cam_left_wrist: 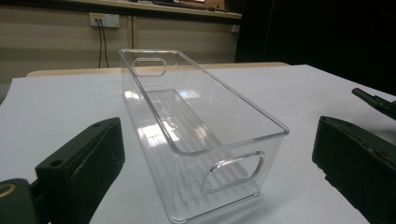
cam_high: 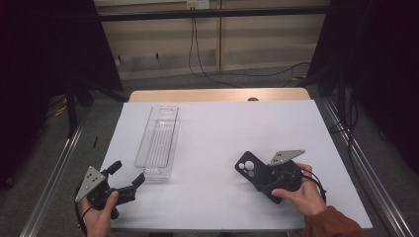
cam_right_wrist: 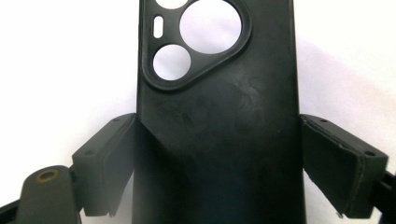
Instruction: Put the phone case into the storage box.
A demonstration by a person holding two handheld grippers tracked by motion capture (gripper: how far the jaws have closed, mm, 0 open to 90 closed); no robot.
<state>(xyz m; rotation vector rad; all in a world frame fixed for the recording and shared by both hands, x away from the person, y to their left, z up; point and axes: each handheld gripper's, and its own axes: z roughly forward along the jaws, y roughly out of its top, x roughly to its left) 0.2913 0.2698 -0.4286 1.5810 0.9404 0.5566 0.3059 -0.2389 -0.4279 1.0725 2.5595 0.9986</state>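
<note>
Black phone case (cam_right_wrist: pixel 219 121), matte and scuffed, with round camera cut-outs at its far end, clamped across its width in right tool (cam_high: pixel 264 180) low over white worktop (cam_high: pixel 217 128), near right. Left tool (cam_high: pixel 126 180) spread apart, facing clear plastic bin (cam_left_wrist: pixel 196 126).

Clear glossy plastic bin (cam_left_wrist: pixel 205 135) catching reflections, matt black phone case (cam_right_wrist: pixel 219 121) with faint scuffs, smooth white paper-like desk cover (cam_high: pixel 222 128), pale wood desk edge (cam_high: pixel 217 95)
</note>
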